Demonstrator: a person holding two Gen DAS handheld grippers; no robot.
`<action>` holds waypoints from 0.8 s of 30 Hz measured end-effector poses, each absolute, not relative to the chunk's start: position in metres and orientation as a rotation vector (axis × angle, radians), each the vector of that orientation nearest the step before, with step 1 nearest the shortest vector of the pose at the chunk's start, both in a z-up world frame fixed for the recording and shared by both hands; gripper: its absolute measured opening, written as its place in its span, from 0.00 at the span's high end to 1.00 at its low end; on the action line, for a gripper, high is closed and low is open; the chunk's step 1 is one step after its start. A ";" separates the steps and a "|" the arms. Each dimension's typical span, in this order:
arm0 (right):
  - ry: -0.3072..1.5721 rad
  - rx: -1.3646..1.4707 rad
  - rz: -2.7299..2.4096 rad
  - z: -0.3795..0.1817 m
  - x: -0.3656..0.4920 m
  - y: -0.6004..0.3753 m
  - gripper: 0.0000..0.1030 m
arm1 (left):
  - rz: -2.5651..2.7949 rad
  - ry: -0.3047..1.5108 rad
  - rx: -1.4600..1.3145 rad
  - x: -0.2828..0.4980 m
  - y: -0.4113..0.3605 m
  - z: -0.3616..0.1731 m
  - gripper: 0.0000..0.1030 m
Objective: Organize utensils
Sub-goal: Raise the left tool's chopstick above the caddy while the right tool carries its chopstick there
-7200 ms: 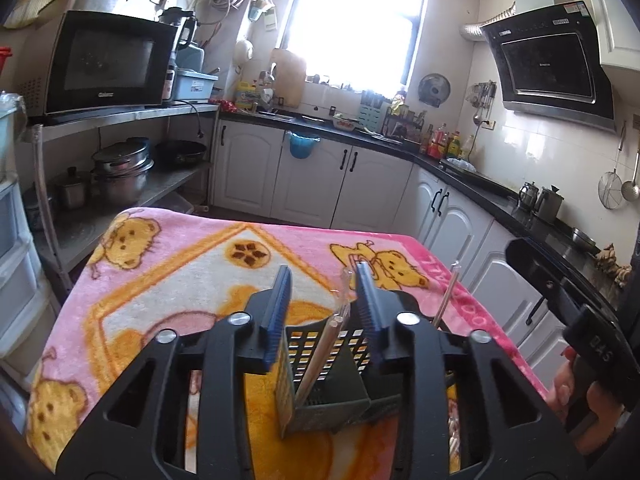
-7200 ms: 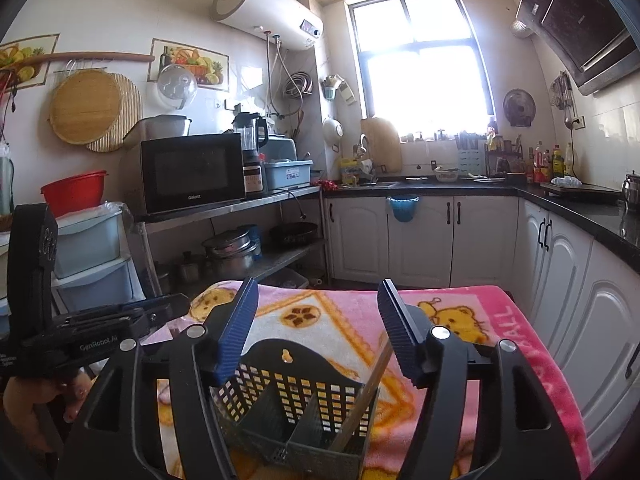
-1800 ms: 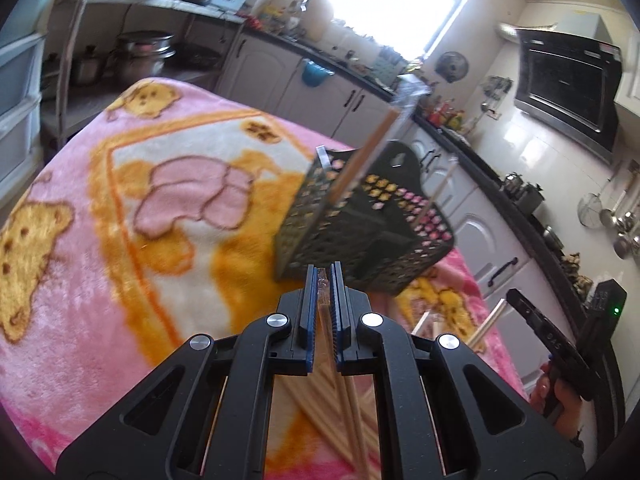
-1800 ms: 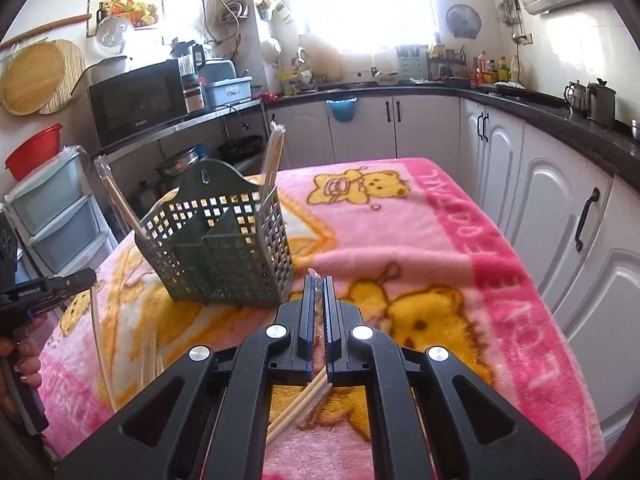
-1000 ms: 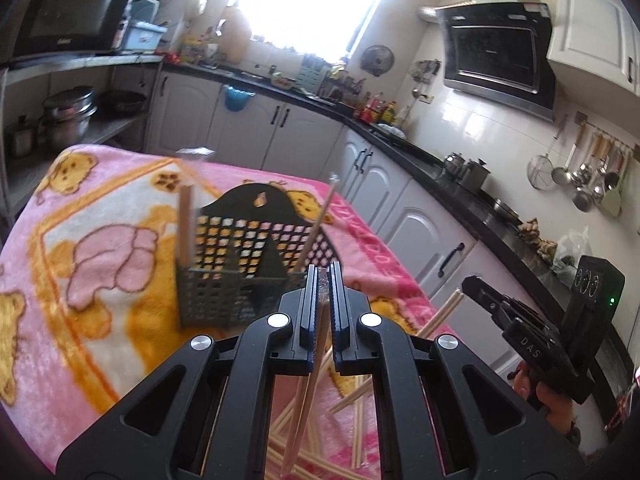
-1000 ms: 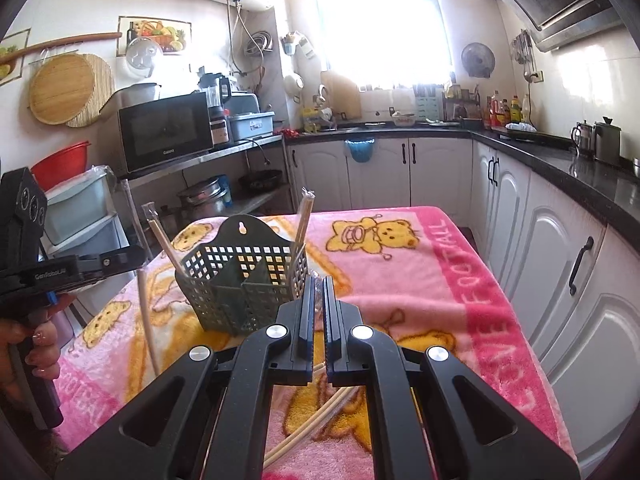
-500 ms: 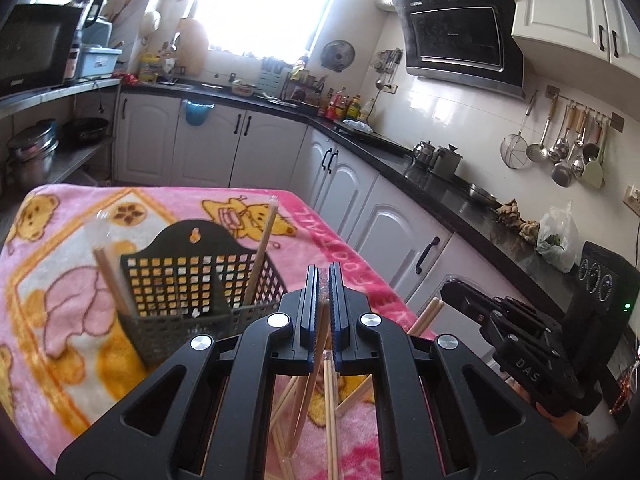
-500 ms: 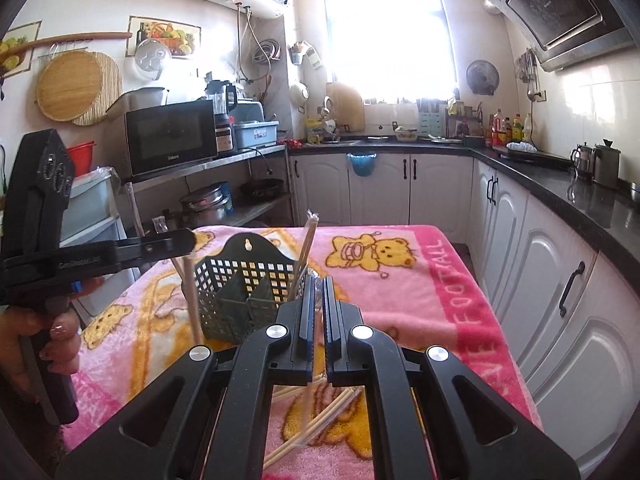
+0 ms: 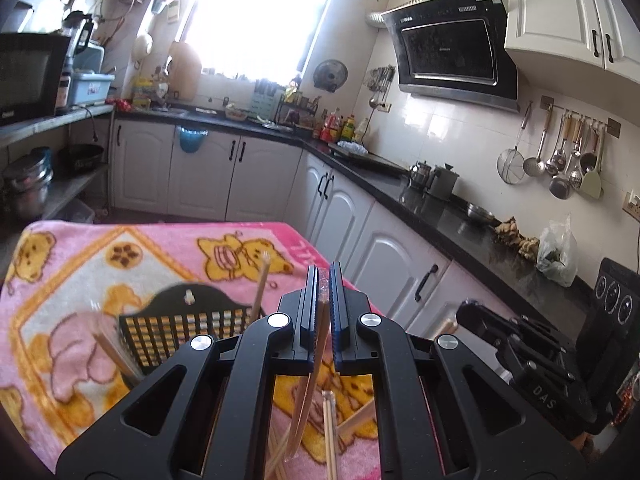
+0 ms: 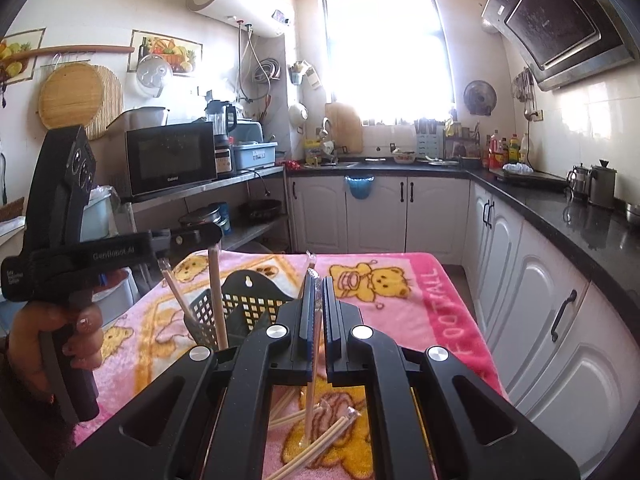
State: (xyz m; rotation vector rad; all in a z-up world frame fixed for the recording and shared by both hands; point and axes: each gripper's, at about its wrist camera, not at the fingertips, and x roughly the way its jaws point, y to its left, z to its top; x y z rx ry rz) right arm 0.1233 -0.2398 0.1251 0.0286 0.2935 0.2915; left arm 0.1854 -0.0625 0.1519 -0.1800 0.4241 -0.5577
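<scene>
A dark slotted utensil basket [image 9: 176,332] stands on the pink bear blanket [image 9: 80,280] and holds wrapped chopsticks upright; it also shows in the right wrist view [image 10: 248,300]. My left gripper [image 9: 325,296] is shut on a wrapped pair of chopsticks [image 9: 306,392] that hangs down, raised above and right of the basket. My right gripper [image 10: 317,300] is shut on another wrapped pair of chopsticks [image 10: 311,392], also raised, just right of the basket. Several loose chopsticks [image 10: 320,444] lie on the blanket below.
The left hand and its gripper body [image 10: 68,256] sit left of the basket in the right wrist view. White cabinets with a black counter [image 10: 560,208] run behind and to the right of the table. A shelf with a microwave [image 10: 170,158] stands at left.
Both grippers closed on chopsticks from the pile, then rose and levelled out, each lifting its pair well above the blanket. The basket now sits lower and further left in both views.
</scene>
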 end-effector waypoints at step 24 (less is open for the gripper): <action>0.158 0.028 0.386 0.197 0.173 -0.206 0.96 | -0.344 0.292 -0.231 0.241 -0.027 0.198 0.97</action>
